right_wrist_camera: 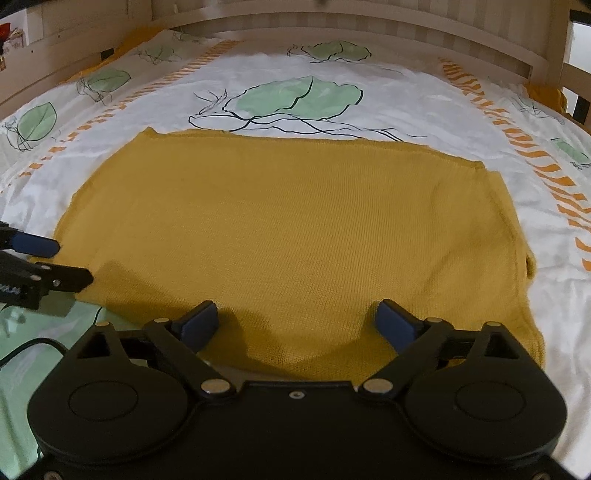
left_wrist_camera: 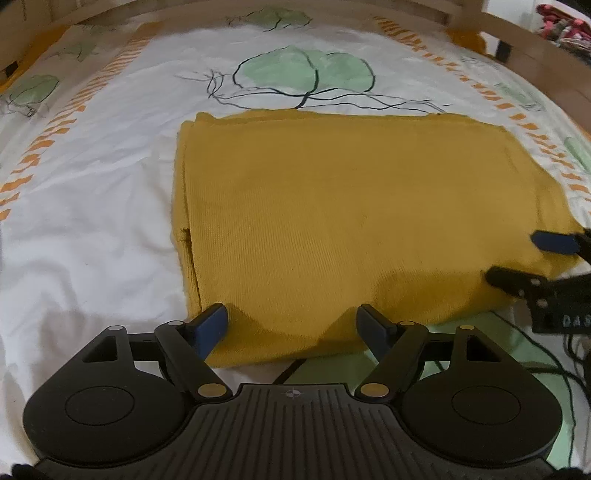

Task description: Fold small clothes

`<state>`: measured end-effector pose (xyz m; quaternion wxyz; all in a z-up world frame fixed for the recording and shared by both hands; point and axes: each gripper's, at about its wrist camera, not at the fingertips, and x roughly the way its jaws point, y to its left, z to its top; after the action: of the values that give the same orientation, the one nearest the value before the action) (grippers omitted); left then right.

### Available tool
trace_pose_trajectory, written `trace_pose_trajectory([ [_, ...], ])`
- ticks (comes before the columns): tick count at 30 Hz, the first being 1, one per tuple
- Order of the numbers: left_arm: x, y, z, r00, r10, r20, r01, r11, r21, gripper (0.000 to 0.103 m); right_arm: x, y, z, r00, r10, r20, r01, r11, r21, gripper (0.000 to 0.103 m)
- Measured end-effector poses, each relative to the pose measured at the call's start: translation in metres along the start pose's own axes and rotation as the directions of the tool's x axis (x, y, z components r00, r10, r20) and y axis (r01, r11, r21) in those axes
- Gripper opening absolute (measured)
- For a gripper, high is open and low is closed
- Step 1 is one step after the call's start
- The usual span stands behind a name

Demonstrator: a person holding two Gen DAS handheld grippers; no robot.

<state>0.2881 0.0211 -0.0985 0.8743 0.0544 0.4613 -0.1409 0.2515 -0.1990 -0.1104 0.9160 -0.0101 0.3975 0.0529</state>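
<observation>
A mustard-yellow knit garment (left_wrist_camera: 351, 221) lies folded in a flat rectangle on the bed; it also fills the middle of the right wrist view (right_wrist_camera: 295, 240). My left gripper (left_wrist_camera: 293, 326) is open and empty, its fingers over the garment's near left edge. My right gripper (right_wrist_camera: 297, 321) is open and empty over the garment's near right edge. The right gripper shows at the right edge of the left wrist view (left_wrist_camera: 524, 258), and the left gripper at the left edge of the right wrist view (right_wrist_camera: 55, 262).
The white bedsheet (left_wrist_camera: 92, 221) has green leaf prints and orange dashed stripes. A wooden bed rail (right_wrist_camera: 332, 33) curves round the far side. Black cables (left_wrist_camera: 546, 354) lie on the sheet at the near right.
</observation>
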Motion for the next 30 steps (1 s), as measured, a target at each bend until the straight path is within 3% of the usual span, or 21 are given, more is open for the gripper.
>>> trace_pose_trajectory([
  [7,0.003,0.009,0.006,1.0,-0.003,-0.003,0.003,0.992,-0.123,0.075,0.001,-0.006,0.002,0.999,0.051,-0.014,-0.051,0.999,0.008,0.103],
  [15,0.004,0.002,0.006,0.999,0.035,0.015,-0.034,0.993,-0.111,0.075,-0.001,-0.018,-0.003,0.993,0.121,0.015,-0.122,0.992,0.034,0.103],
  [19,0.0,0.004,0.01,0.998,0.044,0.034,-0.039,0.99,-0.136,0.065,-0.004,-0.028,0.007,0.984,0.176,-0.002,-0.176,0.981,0.08,0.101],
  [23,-0.002,0.015,0.017,0.998,0.039,0.057,-0.027,0.98,-0.196,0.065,-0.016,-0.056,0.017,0.97,0.238,0.039,-0.241,0.949,0.202,0.097],
  [26,-0.002,0.024,0.018,0.998,0.035,0.061,-0.019,0.971,-0.236,0.065,-0.029,-0.081,0.029,0.978,0.171,0.117,-0.195,0.949,0.246,0.097],
  [30,0.001,0.03,0.018,0.998,0.027,0.054,-0.013,0.967,-0.255,0.065,-0.033,-0.116,0.034,0.985,0.06,0.159,-0.111,0.936,0.334,0.097],
])
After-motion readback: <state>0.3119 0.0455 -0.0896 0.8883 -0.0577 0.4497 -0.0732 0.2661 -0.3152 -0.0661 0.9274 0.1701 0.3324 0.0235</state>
